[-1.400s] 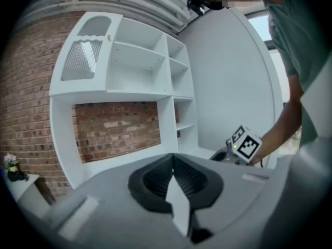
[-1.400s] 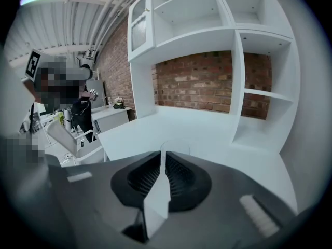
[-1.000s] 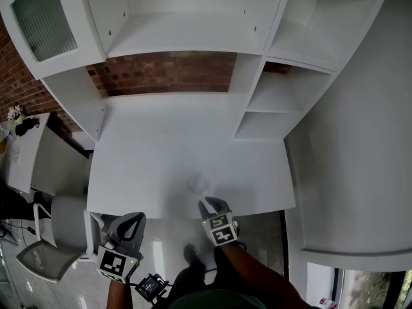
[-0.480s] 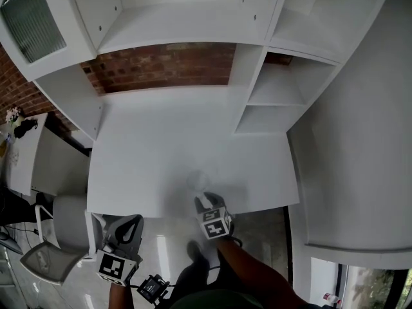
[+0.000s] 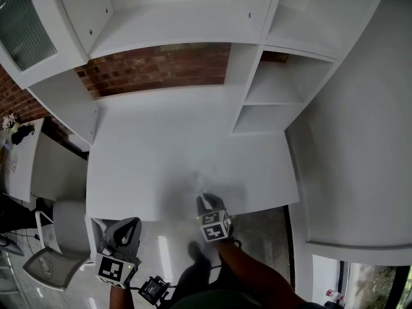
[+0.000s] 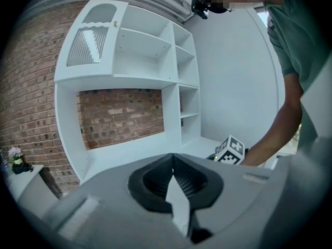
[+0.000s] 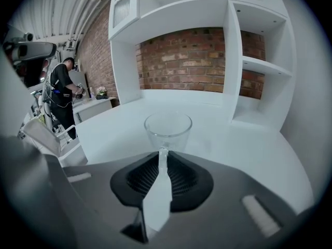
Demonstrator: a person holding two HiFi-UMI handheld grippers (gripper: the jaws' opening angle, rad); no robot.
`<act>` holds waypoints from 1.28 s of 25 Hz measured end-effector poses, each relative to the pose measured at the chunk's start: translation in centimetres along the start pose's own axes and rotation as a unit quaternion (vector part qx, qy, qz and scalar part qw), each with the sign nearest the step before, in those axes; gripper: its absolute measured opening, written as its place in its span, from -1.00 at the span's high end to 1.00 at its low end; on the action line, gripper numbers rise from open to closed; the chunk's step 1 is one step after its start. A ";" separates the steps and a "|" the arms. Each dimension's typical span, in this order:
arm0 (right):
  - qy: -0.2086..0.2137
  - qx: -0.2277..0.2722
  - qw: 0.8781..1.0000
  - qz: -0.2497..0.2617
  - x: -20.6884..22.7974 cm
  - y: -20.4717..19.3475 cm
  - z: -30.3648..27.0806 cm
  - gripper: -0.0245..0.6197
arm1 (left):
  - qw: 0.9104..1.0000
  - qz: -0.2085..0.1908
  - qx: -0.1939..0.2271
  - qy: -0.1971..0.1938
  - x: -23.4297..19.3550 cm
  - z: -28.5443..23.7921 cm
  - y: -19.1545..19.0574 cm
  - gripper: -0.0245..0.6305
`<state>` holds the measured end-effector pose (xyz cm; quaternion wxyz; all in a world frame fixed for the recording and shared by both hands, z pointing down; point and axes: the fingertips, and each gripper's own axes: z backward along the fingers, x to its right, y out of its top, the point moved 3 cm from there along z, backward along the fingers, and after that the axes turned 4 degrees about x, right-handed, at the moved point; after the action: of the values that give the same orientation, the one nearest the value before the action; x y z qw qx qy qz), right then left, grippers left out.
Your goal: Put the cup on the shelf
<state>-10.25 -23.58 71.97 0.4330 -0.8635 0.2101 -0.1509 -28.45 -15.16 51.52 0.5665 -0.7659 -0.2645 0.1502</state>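
A clear glass cup (image 5: 196,182) stands upright near the front edge of the white desk (image 5: 161,140). In the right gripper view the cup (image 7: 167,130) is directly ahead of the jaws. My right gripper (image 5: 203,202) reaches over the desk edge, its jaws closing. The tips (image 7: 162,150) are close together and appear pressed on the cup's near wall. My left gripper (image 5: 127,225) hangs below the desk's front left, shut and empty, and its fingers (image 6: 175,191) meet. Open white shelves (image 5: 270,92) rise at the back right.
A brick wall (image 5: 154,66) backs the desk under a wide upper shelf (image 5: 174,24). A glass-door cabinet (image 5: 19,24) sits upper left. Beside the desk on the left stand a grey chair (image 5: 58,237) and a second table (image 5: 26,153). Another person (image 7: 62,95) works far left.
My right gripper has shifted slightly left and forward to the cup. The left gripper has stayed low at the left, and the cup has not moved.
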 end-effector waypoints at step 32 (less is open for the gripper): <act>-0.028 0.123 0.992 -0.025 5.4 2.2 3.5 0.79 | 0.999 -0.015 -0.002 -0.030 1.0 -3.7 1.8 0.92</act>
<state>-4.52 -24.98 68.60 0.5381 -0.8124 0.1557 -0.1620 -25.25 -17.94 51.04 0.5589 -0.7582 -0.2931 0.1637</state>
